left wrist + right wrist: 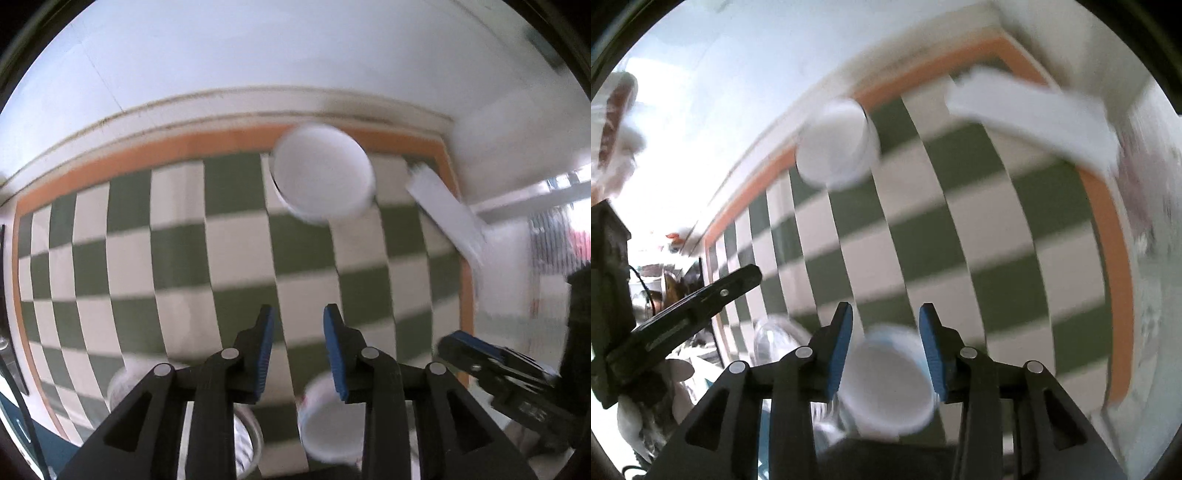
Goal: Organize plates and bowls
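over the green-and-white checked cloth (236, 258) on the desk, left hand-held gripper (298, 317) with jaws slightly parted, nothing between the blue pads, touching nothing. right hand-held gripper (885, 315) spread a little wider, also empty, above a white bowl (886, 384) lying under the gap, apart from the pads. another white bowl (323, 173) near the cloth's far orange border, beside a white flat piece (447, 210). motion blur throughout.

No legible text on anything.
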